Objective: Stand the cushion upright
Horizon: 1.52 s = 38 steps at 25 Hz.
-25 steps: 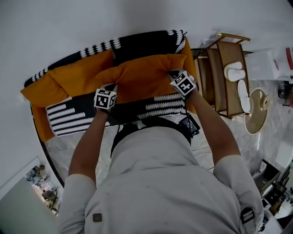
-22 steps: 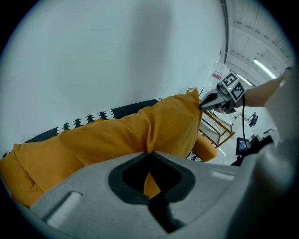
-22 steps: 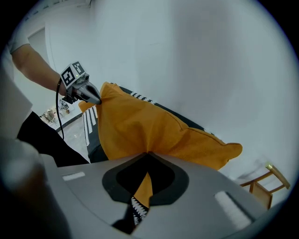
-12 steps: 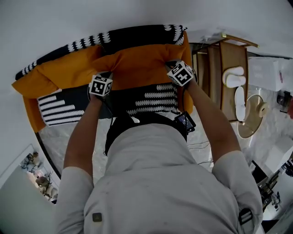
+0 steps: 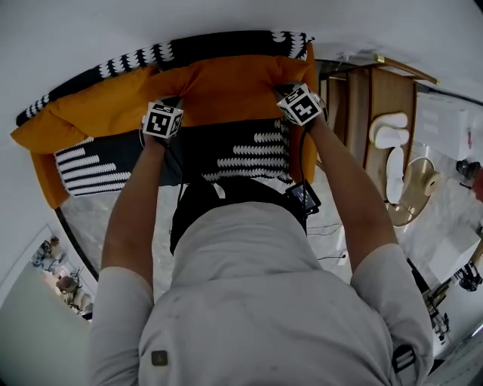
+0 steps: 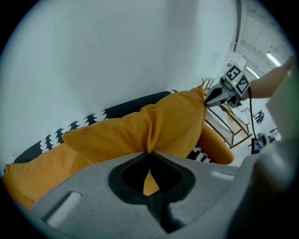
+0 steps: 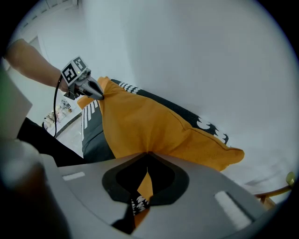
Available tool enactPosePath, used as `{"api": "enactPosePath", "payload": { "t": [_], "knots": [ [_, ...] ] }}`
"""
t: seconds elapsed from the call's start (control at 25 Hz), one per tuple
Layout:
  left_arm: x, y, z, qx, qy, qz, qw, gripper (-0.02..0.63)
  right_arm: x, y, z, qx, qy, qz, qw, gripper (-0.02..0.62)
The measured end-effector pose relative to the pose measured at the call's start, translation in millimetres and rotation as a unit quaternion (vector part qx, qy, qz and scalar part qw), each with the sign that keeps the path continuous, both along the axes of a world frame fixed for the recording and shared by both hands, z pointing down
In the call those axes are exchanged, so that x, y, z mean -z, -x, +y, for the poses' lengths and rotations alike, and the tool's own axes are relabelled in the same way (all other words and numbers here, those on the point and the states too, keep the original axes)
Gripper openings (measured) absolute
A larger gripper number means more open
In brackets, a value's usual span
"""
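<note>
Filling the top of the head view, a plain white wall (image 5: 226, 15) backs an orange-upholstered sofa (image 5: 47, 181) draped with a black throw with white zigzag stripes (image 5: 241, 154). A person in a grey shirt (image 5: 249, 301) leans over the sofa with both arms stretched forward. Against the backrest, towards the sofa's right end, sits the large orange fabric cushion (image 5: 226, 90), with a second orange cushion (image 5: 83, 113) just beside it on the left. To the right of the sofa stands a wooden rack (image 5: 377, 90) carrying white slippers (image 5: 389, 130). The left hand-held gripper (image 6: 148, 154) is clenched on a pinch of fabric at the cushion's near left corner. The right hand-held gripper (image 7: 148, 154) is clenched likewise on the near right corner.
</note>
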<state>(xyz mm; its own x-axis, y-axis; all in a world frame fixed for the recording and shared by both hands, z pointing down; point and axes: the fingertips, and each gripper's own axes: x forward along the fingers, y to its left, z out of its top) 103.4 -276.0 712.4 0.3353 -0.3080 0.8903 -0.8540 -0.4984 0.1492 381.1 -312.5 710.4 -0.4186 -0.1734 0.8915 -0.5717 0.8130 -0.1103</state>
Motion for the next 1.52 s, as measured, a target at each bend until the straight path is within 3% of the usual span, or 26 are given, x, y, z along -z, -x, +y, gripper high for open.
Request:
{"api": "enactPosePath", "payload": {
  "t": [0.44,0.64,0.72,0.84,1.2,1.52],
  "knots": [
    [-17,6,-34,0.028,-0.005,-0.006,0.9996,0.041,-20,0,-33,-0.043,-0.006,-0.016,0.999,0.026],
    [-12,9,-36,0.039,-0.018,0.008,0.9990,0.080,-17,-6,-44,-0.081,-0.011,-0.032,0.996,0.072],
    [-13,8,-33,0.038,-0.018,0.010,0.9991,0.099,-17,-9,-45,-0.088,-0.015,-0.031,0.995,0.129],
    [-11,5,-28,0.041,-0.019,0.019,0.9988,0.115,-15,-12,-43,-0.097,-0.018,-0.036,0.994,0.144],
    [7,-2,-10,0.048,-0.034,0.047,0.9971,0.118,15,-3,-25,-0.107,-0.045,-0.055,0.992,0.144],
    [58,-9,8,0.073,-0.091,0.100,0.9882,0.118,57,-2,6,-0.160,-0.066,-0.094,0.981,0.107]
  ]
}}
